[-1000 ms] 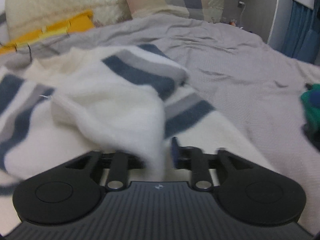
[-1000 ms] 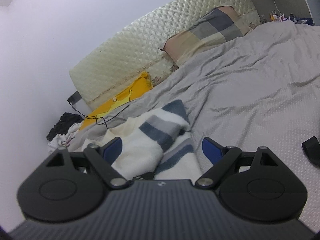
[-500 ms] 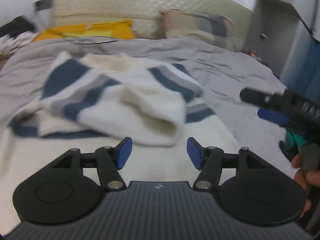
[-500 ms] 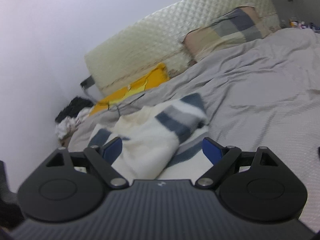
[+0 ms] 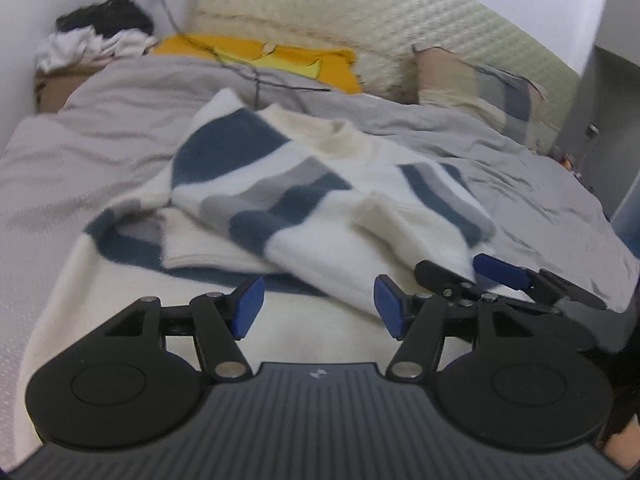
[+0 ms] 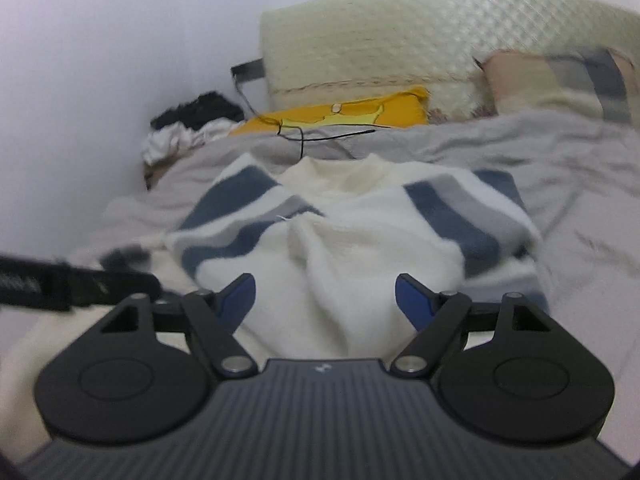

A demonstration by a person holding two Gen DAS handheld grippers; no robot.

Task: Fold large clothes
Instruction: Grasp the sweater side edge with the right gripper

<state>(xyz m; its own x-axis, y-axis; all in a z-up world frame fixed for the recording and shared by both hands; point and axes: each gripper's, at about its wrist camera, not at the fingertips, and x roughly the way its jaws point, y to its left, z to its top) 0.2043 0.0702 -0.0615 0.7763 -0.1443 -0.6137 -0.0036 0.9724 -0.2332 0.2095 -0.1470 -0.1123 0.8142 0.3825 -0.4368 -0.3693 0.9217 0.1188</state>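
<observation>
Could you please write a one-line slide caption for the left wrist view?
Open left gripper poised before a partly folded striped sweater on a grey-sheeted bed, right gripper alongside.

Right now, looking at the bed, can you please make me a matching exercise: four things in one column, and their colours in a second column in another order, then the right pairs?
Things:
1. sweater
2. bed cover
3. headboard
4. flat pillow by the headboard

Colours:
A. plain grey
B. orange and yellow
C. pale cream, quilted
D. white with blue and grey stripes

Pairs: 1-D, 2-A, 3-C, 4-B
</observation>
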